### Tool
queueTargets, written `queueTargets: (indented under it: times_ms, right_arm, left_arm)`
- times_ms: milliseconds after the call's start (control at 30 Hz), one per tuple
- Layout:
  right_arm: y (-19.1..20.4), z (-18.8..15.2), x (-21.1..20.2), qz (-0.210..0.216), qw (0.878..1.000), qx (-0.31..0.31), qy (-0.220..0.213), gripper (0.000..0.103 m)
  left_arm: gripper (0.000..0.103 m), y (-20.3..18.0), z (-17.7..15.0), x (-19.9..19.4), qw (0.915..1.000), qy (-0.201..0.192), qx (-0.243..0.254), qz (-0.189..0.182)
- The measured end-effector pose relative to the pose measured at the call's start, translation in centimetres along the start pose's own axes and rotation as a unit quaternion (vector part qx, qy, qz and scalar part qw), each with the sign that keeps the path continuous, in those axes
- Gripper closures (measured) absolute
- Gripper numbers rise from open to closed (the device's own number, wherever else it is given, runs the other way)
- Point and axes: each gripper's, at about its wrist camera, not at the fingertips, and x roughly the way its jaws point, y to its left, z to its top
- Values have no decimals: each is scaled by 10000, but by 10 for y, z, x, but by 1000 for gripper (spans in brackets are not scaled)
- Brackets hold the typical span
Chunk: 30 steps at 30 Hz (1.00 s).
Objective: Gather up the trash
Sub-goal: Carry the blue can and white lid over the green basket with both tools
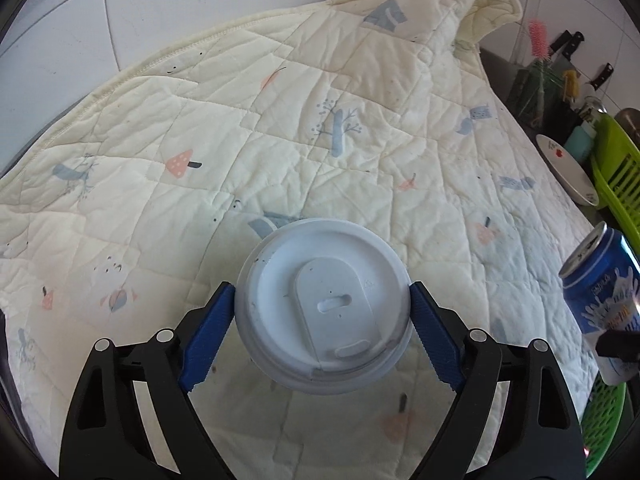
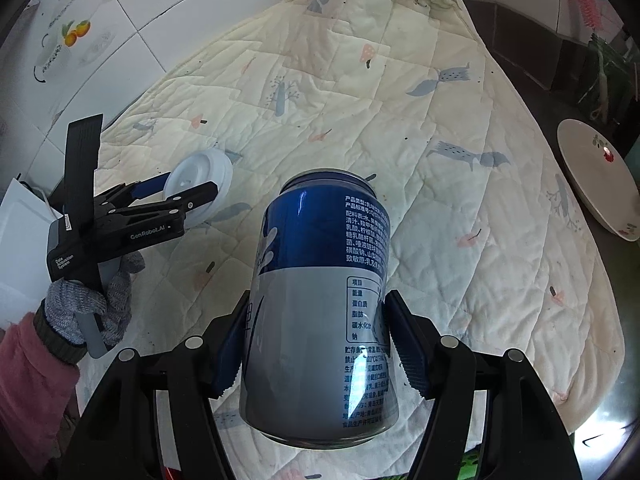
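Above a worktop draped in a cream quilted blanket printed with mushrooms, trees and birds, 2 handheld grippers each carry a piece of trash. At the left gripper, the blue-padded fingers are clamped on the rim of a white plastic cup lid, which faces the camera with its flap and drink slot showing. From the right wrist view, that same left gripper appears near the blanket's left edge, held by a hand in a grey knit glove with a pink sleeve. Beside it, the right gripper has its jaws closed on the lower body of a blue-and-silver drink can, tilted with its top away from the camera and lifted clear of the blanket. Along the worktop's right edge sit a white plate with a small red motif and a green plastic basket. White tiles back the worktop.
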Motion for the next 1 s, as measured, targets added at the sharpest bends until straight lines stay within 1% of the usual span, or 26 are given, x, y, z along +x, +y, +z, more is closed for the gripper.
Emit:
queueTargets:
  times_ms: [67,300,433,633,800,1000]
  right_arm:
    - [-2,-6,-5,33,10000,-11,-31,40]
    - [-6,-32,-26,99,9999,-111,-78,40]
    - [-15,-53,-42,128,9998,-92,-96,40]
    - [-30,-85,-72,42,9998,-143,-151,40]
    - [-45,-114,-97,-5,9998,-138,-175,40]
    - [-64,-160,-115,-190,9997,-126,-22,40]
  left_arm:
    - [18,-3,-5,-8,10000,-36,-38,28]
    - [18,-18,-29,-48,9996,-193,-181,-98]
    - [18,-40,-45,-72,9992,-327,-126,-192]
    - [18,-76,-66,-105,9981,-490,-11,-364]
    - [18,-107,-86,-134,9960,-635,129,-612]
    - [18,-141,-112,-163,9929,-741,350,-866]
